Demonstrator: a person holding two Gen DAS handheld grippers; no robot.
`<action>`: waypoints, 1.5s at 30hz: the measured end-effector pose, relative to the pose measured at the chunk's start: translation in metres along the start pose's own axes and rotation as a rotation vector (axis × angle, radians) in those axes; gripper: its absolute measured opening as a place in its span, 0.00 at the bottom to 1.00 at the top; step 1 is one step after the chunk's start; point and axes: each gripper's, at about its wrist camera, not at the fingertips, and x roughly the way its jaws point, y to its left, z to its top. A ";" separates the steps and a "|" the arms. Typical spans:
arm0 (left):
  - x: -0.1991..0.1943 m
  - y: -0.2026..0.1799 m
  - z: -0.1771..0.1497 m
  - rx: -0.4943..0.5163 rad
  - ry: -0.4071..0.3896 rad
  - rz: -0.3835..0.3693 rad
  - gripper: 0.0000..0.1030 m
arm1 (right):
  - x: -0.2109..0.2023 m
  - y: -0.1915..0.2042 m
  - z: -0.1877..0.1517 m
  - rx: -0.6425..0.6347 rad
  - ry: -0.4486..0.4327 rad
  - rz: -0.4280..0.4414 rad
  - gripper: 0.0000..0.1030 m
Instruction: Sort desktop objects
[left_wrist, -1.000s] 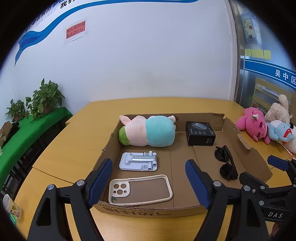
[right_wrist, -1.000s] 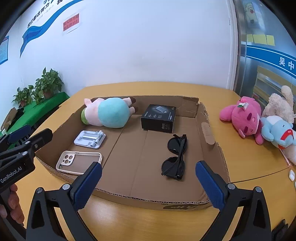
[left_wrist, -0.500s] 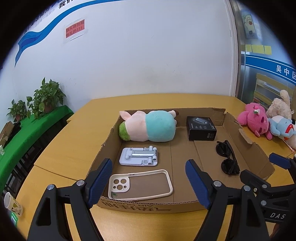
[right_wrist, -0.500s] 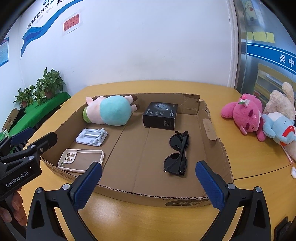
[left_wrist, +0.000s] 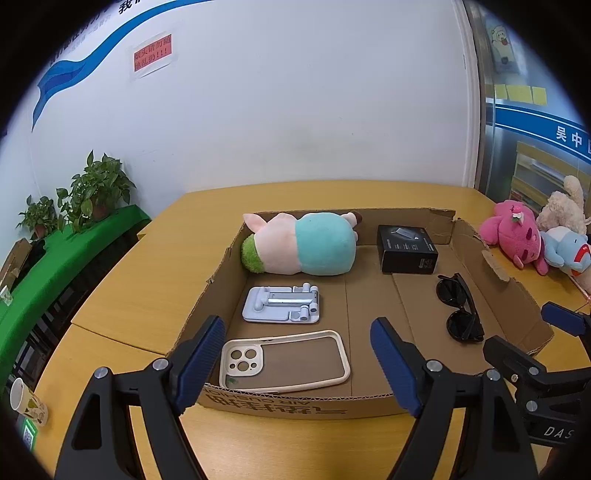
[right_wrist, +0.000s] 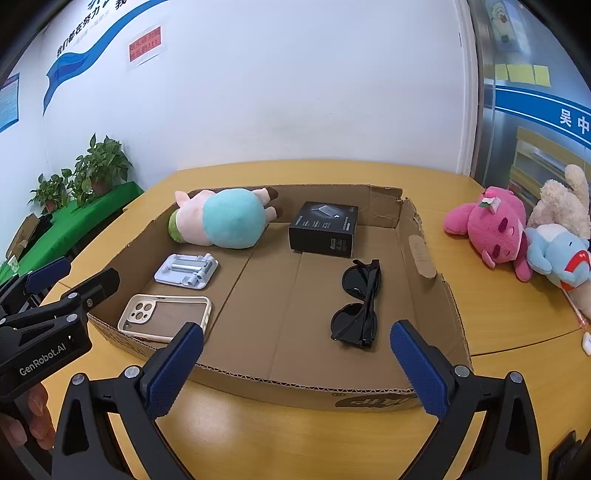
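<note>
Left wrist view: the left gripper stands wide with nothing between its blue pads, poised at the near wall of the cardboard tray on the wooden table. Just past that wall lies the phone case, flat, camera cut-out to the left. Beyond it, apart, rests the grey phone stand, folded flat. Against the far wall lies the plush pig on its side, with the black box to its right. Sunglasses lie folded near the tray's right wall.

Right wrist view: the right gripper is likewise wide and empty, at the tray's near wall in front of the sunglasses. A hand at the lower left carries the left gripper. Outside the tray, far right on the table, three plush toys sit huddled together. Potted plants stand on a green-covered bench by the wall.
</note>
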 end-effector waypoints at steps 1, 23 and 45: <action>0.000 0.000 0.000 -0.001 0.002 -0.002 0.79 | 0.000 0.000 0.000 -0.001 0.000 -0.001 1.00; -0.005 0.004 -0.001 -0.006 -0.026 0.030 0.79 | 0.001 0.001 -0.002 -0.012 -0.002 -0.002 1.00; 0.005 0.003 -0.011 -0.026 0.048 -0.053 0.84 | 0.001 0.006 -0.004 -0.018 0.008 -0.001 1.00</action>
